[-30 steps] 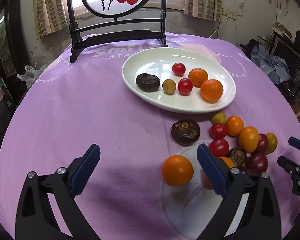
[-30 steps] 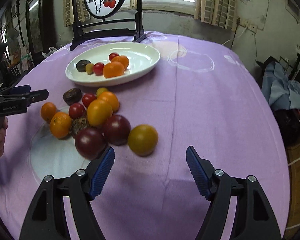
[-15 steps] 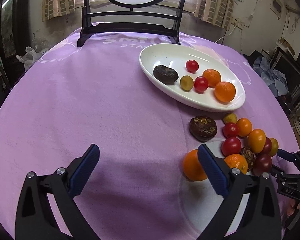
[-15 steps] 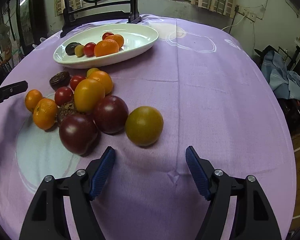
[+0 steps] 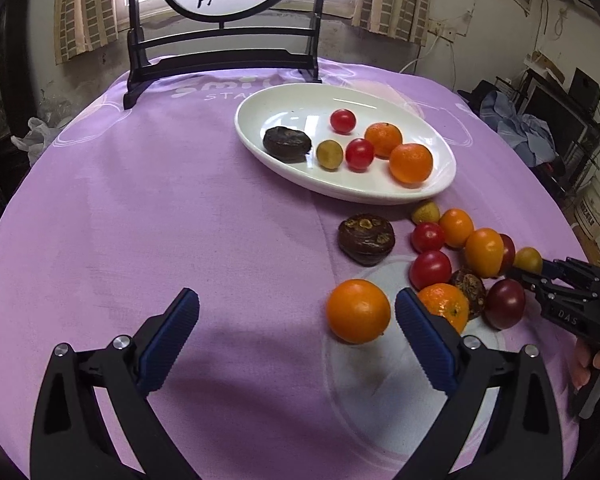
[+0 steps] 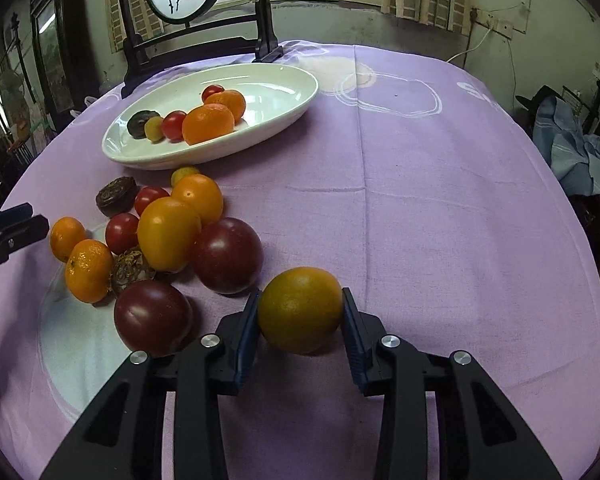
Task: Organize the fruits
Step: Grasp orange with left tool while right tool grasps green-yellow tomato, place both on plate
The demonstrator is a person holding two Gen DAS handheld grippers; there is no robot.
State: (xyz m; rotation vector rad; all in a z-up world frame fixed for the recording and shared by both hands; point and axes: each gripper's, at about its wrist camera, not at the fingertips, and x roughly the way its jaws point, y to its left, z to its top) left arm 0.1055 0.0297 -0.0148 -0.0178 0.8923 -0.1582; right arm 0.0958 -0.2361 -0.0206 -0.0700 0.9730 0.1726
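Your right gripper (image 6: pixel 300 314) clamps the olive fruit (image 6: pixel 300 309) for the plate (image 6: pixel 260 148), while your left gripper (image 5: pixel 296 332) hangs wide, holding nothing.

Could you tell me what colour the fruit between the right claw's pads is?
Olive-yellow fruit, shown best in the right wrist view.

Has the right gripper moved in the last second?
Yes. The right gripper has advanced toward the fruit pile and closed on the olive-yellow tomato, which sat ahead of its open fingers earlier.
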